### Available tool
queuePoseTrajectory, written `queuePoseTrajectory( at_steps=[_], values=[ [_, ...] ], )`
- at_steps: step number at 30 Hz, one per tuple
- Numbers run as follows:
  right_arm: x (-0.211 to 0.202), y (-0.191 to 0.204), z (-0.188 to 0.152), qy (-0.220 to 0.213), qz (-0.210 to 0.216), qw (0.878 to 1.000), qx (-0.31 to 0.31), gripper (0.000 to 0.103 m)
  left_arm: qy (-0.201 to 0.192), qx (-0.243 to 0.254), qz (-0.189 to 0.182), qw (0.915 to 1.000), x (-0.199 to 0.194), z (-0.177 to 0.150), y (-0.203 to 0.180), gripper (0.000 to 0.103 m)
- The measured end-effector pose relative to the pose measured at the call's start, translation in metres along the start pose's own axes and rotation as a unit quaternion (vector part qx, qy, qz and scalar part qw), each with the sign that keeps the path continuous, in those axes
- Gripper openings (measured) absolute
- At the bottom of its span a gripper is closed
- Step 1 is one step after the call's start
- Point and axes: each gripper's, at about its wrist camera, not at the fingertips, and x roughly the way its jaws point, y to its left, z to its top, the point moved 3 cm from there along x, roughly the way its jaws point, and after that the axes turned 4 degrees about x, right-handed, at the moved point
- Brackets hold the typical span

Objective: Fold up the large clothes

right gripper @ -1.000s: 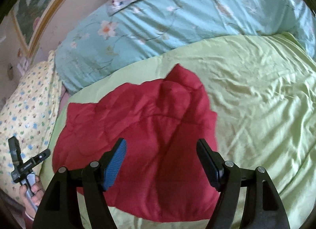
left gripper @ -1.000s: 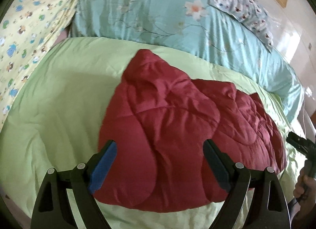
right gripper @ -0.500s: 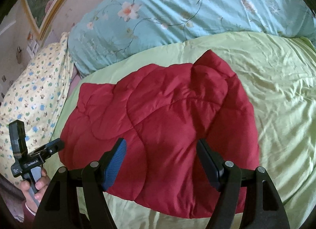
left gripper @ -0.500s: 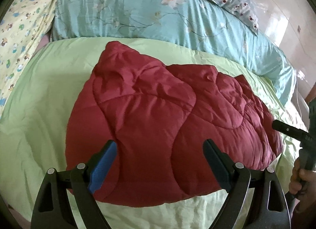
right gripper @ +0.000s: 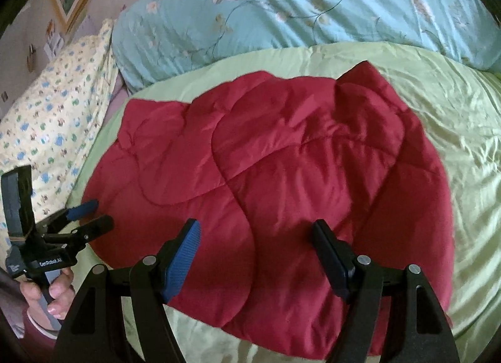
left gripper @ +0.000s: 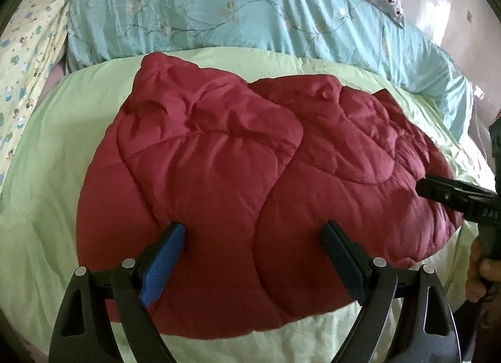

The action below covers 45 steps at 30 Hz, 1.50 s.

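Lying below both open jaws: red quilted garment (left gripper: 238, 181).

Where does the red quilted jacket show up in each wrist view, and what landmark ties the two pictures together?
Left wrist view: the red quilted jacket fills the middle, on the green blanket, reaching the right edge.
Right wrist view: the jacket fills the middle, leaning left of centre.
Shared landmark: the blue flowered quilt lies across the top of both pictures, behind the jacket.
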Motion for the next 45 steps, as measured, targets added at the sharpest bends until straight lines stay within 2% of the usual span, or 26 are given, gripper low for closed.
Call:
queuePoseTrajectory(
  at_steps=[10, 17, 20, 26, 33, 41, 45],
  values=[
    [0.026, -0.003, 0.020, 0.012, -0.052, 0.998, -0.020, 0.081, 0.004, -0.023, 0.014, 0.9996, 0.032, 0.017, 0.012, 0.091],
    [0.046, -0.015, 0.034, 0.022, -0.051, 0.998, -0.009, 0.085, 0.012, -0.047, 0.031, 0.9983, 0.053, 0.031, 0.015, 0.091],
    [0.052, -0.020, 0.039, 0.019, -0.067, 0.998, -0.008, 0.085, 0.016, -0.052, 0.037, 0.9978, 0.058, 0.038, 0.013, 0.091],
    [0.058, -0.035, 0.045, 0.017, -0.060, 0.998, 0.026, 0.085, 0.016, -0.083, 0.030, 0.9960, 0.062, 0.056, 0.027, 0.087],
    [0.060, -0.040, 0.046, 0.012, -0.052, 0.998, 0.038, 0.085, 0.036, -0.110, 0.066, 0.9911, 0.097, 0.073, 0.051, 0.083],
    [0.053, -0.040, 0.051, 0.008, -0.042, 0.997, 0.060, 0.085, 0.045, -0.099, 0.086, 0.9904, 0.125, 0.079, 0.051, 0.085],
    [0.039, -0.030, 0.062, -0.014, -0.041, 0.998, 0.038, 0.084, 0.042, -0.095, 0.085, 0.9909, 0.127, 0.079, 0.051, 0.085]
  ],
)
